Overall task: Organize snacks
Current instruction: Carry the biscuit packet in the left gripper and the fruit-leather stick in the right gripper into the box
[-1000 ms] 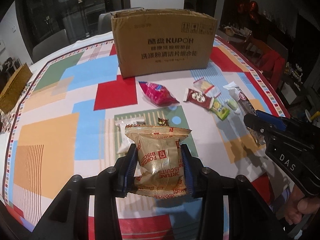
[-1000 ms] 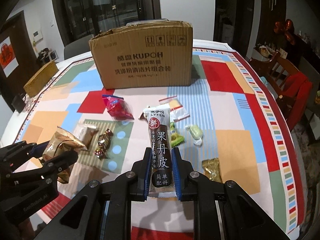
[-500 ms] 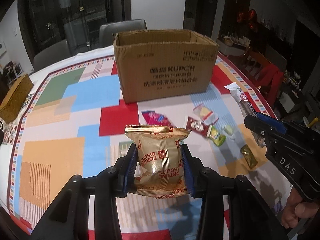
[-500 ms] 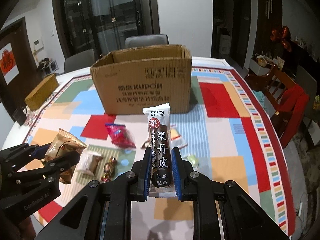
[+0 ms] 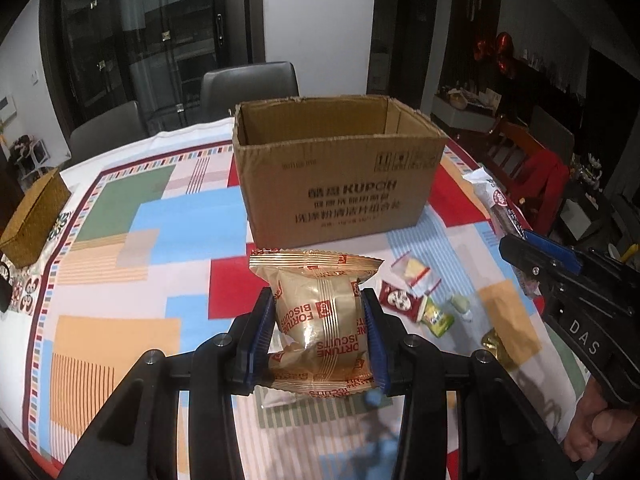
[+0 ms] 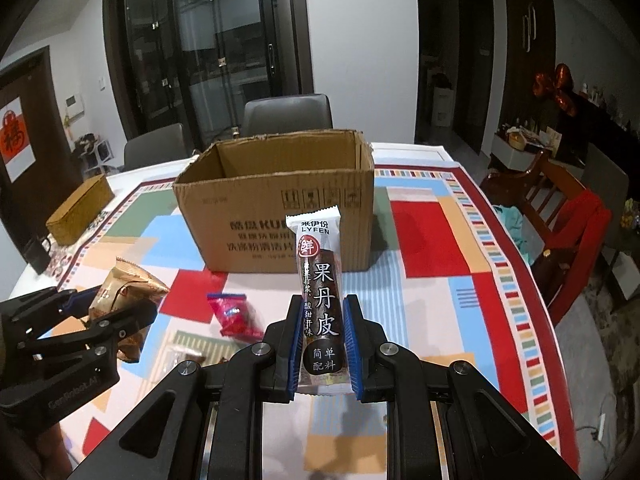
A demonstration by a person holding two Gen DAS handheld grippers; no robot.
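My left gripper [image 5: 318, 312] is shut on a gold biscuit packet [image 5: 316, 312], held above the table in front of the open cardboard box [image 5: 340, 192]. My right gripper [image 6: 322, 328] is shut on a long dark fruit-leather bar [image 6: 320, 280] with a white top, held upright facing the same box [image 6: 276, 216]. The box's inside looks bare where it shows. Each gripper shows in the other's view: the right one [image 5: 524, 256] at the right edge, the left one [image 6: 108, 312] at the lower left with the gold packet [image 6: 124, 292].
Loose snacks lie on the patterned tablecloth [image 5: 120, 280]: a red packet [image 6: 234, 316], a dark red wrapper [image 5: 396, 300], a green one [image 5: 438, 316], a clear bag [image 5: 416, 270], a gold candy [image 5: 494, 344]. A woven basket [image 5: 34, 220] sits far left. Chairs stand behind the table.
Both grippers have risen and moved toward the box with their snacks still held; the box's open top now shows and the loose snacks sit lower in view.
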